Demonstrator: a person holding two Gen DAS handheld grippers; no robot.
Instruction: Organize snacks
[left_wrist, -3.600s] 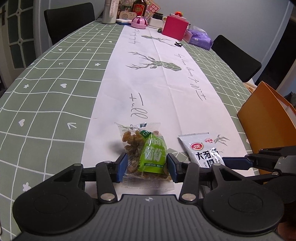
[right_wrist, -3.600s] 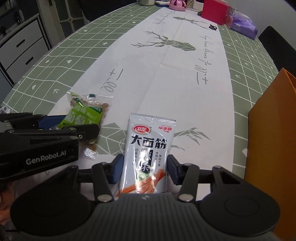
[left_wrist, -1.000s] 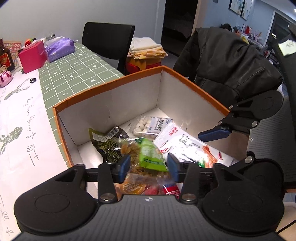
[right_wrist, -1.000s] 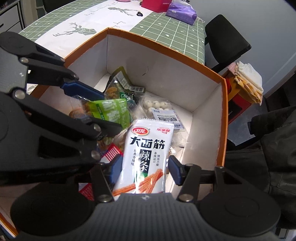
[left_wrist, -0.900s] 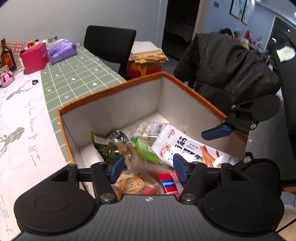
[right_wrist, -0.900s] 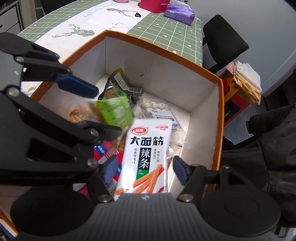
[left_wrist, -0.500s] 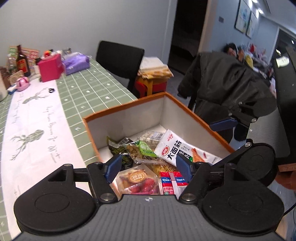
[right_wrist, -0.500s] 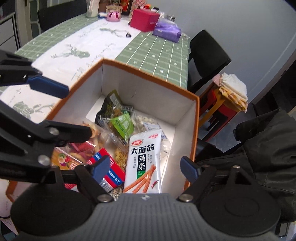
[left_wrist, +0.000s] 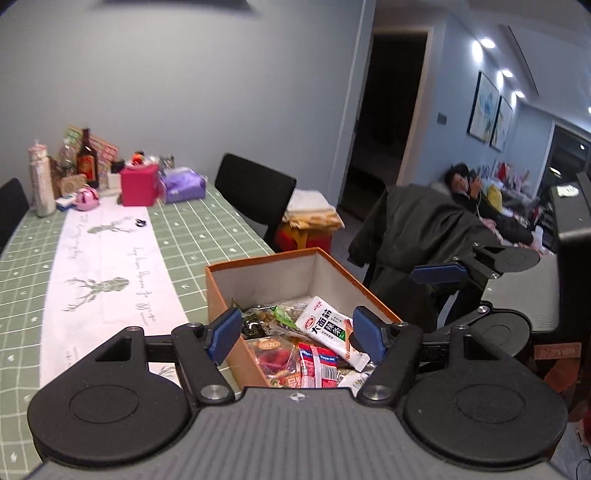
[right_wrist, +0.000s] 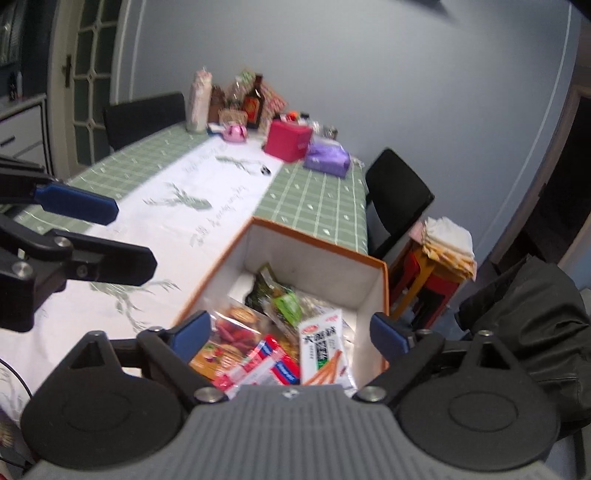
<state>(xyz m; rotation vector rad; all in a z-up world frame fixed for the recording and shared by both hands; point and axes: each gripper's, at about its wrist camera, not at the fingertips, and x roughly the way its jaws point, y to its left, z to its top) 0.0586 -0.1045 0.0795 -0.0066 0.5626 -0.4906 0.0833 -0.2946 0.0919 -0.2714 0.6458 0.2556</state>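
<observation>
Both released packets, green raisin bag (left_wrist: 282, 316) and white spicy-strip packet (left_wrist: 330, 329), now inside orange box (left_wrist: 236, 264); two grippers spread, empty.

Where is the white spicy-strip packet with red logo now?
The white spicy-strip packet lies inside the orange cardboard box, on the right side, beside the small green packet.

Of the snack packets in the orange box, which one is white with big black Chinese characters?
The long spicy-strip packet, lying on top at the right side of the orange box. The others are green, dark, red-and-blue or clear; only this one is white with orange sticks pictured.
</observation>
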